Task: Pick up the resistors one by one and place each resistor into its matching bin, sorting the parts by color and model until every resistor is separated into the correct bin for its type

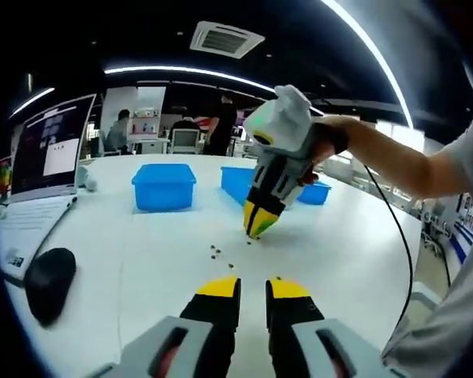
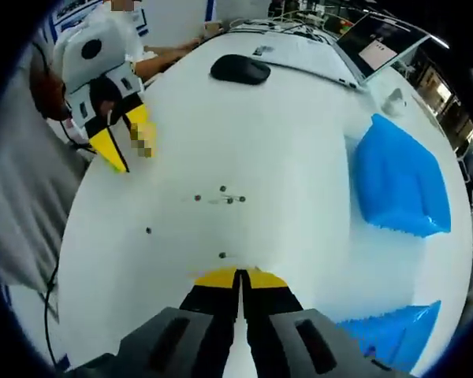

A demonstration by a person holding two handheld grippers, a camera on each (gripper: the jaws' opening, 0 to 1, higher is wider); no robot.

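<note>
Several tiny dark resistors point(image 1: 214, 250) lie scattered on the white table point(image 1: 142, 260); in the right gripper view they form a loose group point(image 2: 230, 200). One resistor point(image 2: 222, 255) lies just ahead of my right gripper point(image 2: 239, 277), whose yellow tips are pressed together with nothing visible between them. In the left gripper view the right gripper point(image 1: 256, 228) points steeply down with its tips at the table beside a resistor point(image 1: 248, 240). My left gripper point(image 1: 253, 288) hovers open above the table, short of the resistors, and appears at the upper left of the right gripper view point(image 2: 126, 146).
Three blue bins point(image 1: 164, 187) point(image 1: 240, 181) point(image 1: 315, 191) stand beyond the resistors; two show at the right point(image 2: 398, 181) point(image 2: 394, 335). A laptop point(image 1: 51, 150) and a black mouse point(image 1: 49, 283) sit at the left. People stand in the background.
</note>
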